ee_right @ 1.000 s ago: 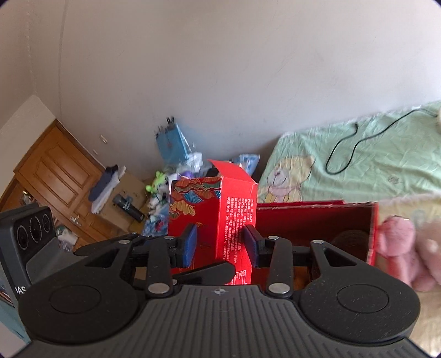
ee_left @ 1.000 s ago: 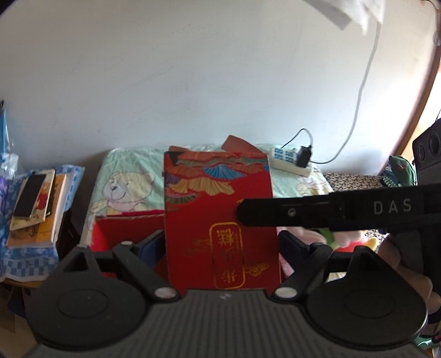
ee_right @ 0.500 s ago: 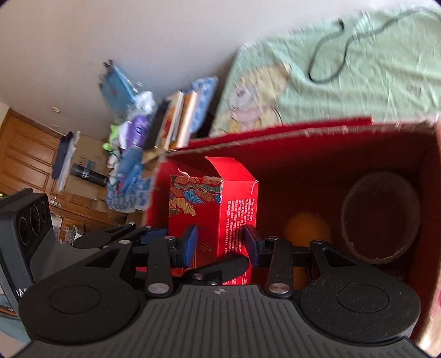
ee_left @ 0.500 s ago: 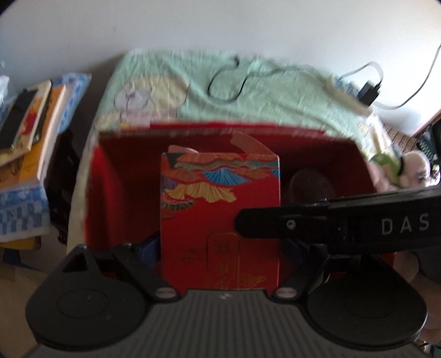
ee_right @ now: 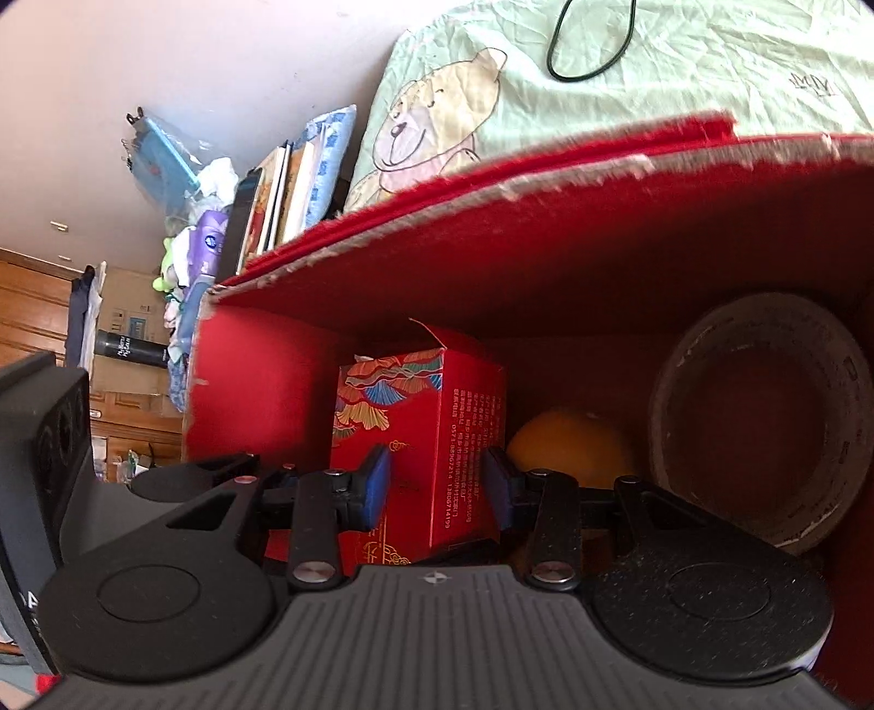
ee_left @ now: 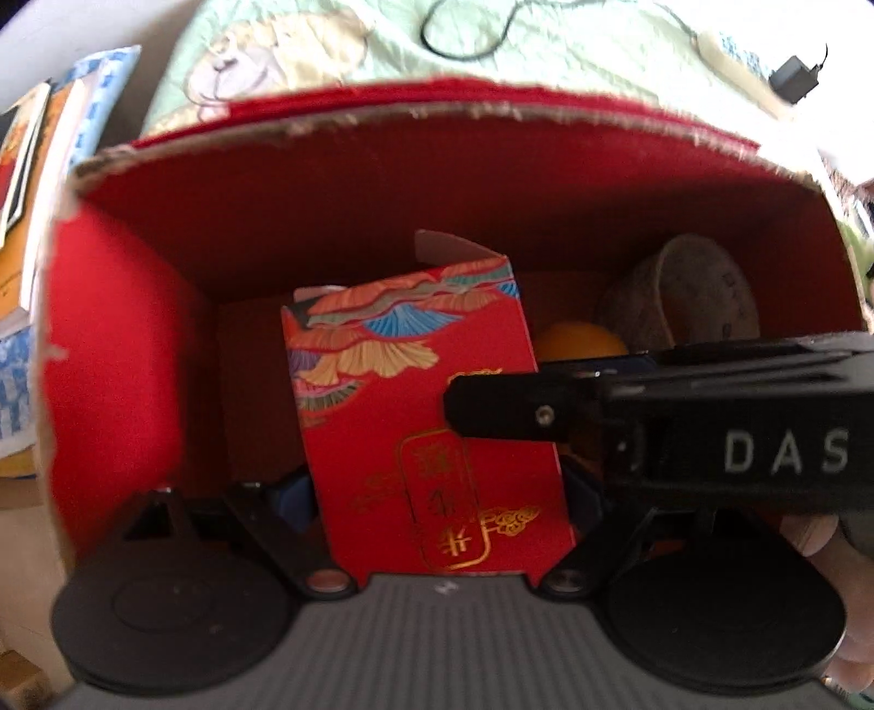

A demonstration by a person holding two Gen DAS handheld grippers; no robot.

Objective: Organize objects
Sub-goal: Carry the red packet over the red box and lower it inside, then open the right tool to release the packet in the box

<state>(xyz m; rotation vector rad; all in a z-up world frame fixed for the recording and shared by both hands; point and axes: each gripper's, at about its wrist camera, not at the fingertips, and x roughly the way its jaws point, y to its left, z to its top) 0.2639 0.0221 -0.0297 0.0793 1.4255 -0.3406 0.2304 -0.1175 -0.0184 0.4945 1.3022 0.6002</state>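
The small red carton (ee_left: 420,420) is sitting low inside the big red box (ee_left: 109,349), held upright from 2 directions at once. The left gripper (ee_left: 437,502) is clamping it across its wide printed face, its blue pads hidden behind the carton's lower edges, while the right gripper (ee_right: 437,486) is pinching it across one corner, a blue pad on the printed face and another on the text side. Holding it on 2 axes is probably keeping the tall, light carton from twisting or tipping as it goes down into a tight space.

Whether the carton's base is resting on the box floor I cannot tell; both grippers' bodies are hiding it.

Just to the right of the right gripper's fingers, an orange ball (ee_right: 568,448) is lying on the box floor, close to the carton's text side but not clearly touching it. Further right, a round bowl (ee_right: 759,415) is leaning on its side against the box wall. The carton is taking the free space to their left, which seems the reason for this spot.

Ahead of both grippers, past the box's ragged rim, a green bedsheet (ee_right: 683,71) with a black cable (ee_right: 590,49) is spreading out.
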